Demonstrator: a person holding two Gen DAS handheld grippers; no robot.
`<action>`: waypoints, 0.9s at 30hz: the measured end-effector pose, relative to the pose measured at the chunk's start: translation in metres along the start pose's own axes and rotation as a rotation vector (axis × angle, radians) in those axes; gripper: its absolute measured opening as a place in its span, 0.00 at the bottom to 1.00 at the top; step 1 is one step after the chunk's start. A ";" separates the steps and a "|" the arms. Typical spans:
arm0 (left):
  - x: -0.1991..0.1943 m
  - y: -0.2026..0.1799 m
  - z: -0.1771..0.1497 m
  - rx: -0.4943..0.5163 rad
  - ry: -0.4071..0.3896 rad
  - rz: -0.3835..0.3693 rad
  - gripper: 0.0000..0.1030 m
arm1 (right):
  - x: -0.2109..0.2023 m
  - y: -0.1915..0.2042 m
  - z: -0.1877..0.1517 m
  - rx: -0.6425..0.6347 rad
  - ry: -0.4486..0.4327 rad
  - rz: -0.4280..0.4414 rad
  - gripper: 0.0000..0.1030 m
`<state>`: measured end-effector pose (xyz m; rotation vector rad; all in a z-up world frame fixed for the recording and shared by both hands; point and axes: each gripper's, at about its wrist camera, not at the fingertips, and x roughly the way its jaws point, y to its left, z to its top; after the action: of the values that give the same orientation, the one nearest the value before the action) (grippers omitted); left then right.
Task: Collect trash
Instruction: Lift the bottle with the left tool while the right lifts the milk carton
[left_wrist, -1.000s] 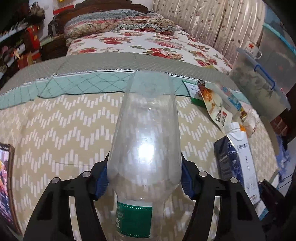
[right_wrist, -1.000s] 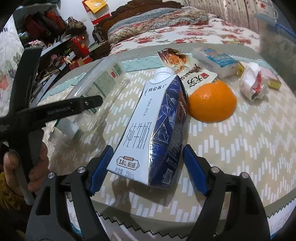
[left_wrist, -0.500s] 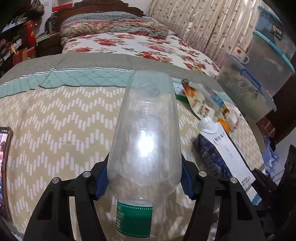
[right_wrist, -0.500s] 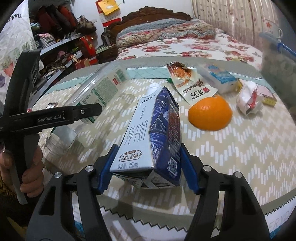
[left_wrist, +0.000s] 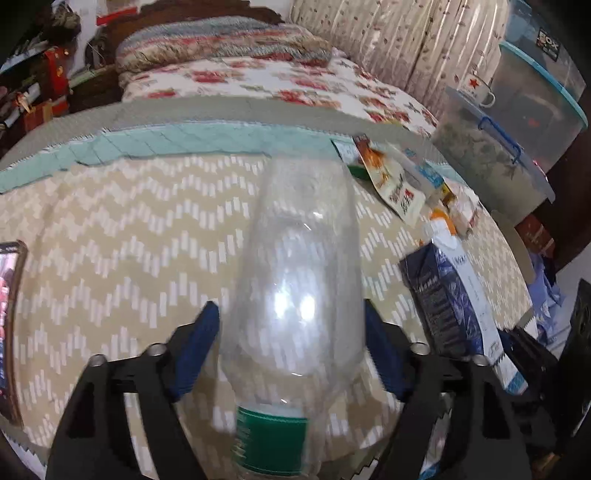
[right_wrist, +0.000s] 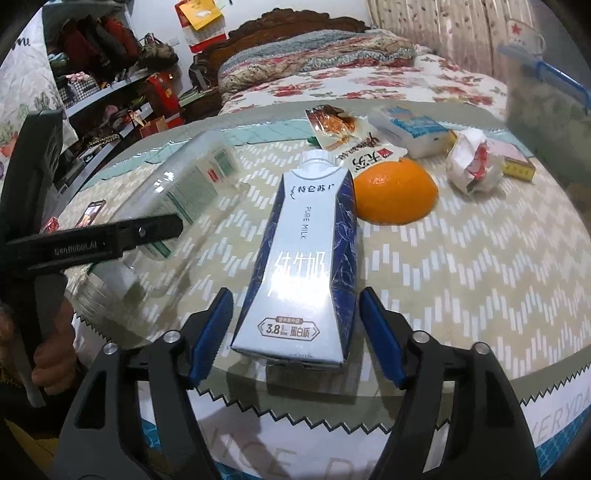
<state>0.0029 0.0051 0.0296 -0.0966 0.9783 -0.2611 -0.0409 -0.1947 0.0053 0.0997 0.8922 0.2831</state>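
Observation:
A clear empty plastic bottle (left_wrist: 299, 258) with a green label lies between the blue pads of my left gripper (left_wrist: 290, 308). Its jaws are opening, and a gap shows at the left pad. The bottle looks blurred. From the right wrist view the same bottle (right_wrist: 184, 184) lies beside a left finger (right_wrist: 147, 230). A blue and white milk carton (right_wrist: 303, 258) lies on the chevron tablecloth (right_wrist: 461, 277) near the front edge. It sits between the pads of my right gripper (right_wrist: 295, 295), whose jaws are opening, with gaps on both sides.
Behind the carton lie an orange (right_wrist: 395, 192), a snack packet (right_wrist: 347, 136), a white tissue pack (right_wrist: 410, 129), crumpled paper (right_wrist: 469, 162) and a small yellow box (right_wrist: 517, 166). A phone (left_wrist: 7, 314) lies at the far left. Storage bins (left_wrist: 491, 162) stand on the right, a bed behind.
Both pairs of pads have spread away from what they gripped: the left off the bottle, the right off the milk carton. The carton now rests flatter on the cloth.

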 end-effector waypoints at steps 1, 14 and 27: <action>-0.003 -0.001 0.002 0.003 -0.015 0.006 0.74 | -0.001 0.001 -0.001 -0.005 -0.004 0.003 0.73; -0.001 -0.006 0.015 0.010 -0.024 0.021 0.76 | -0.007 -0.002 -0.012 -0.001 -0.011 -0.005 0.74; 0.002 -0.007 0.015 0.016 -0.023 0.035 0.76 | -0.007 -0.009 -0.011 0.009 -0.019 0.002 0.74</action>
<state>0.0151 -0.0026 0.0381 -0.0678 0.9537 -0.2355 -0.0518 -0.2053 0.0014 0.1112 0.8747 0.2797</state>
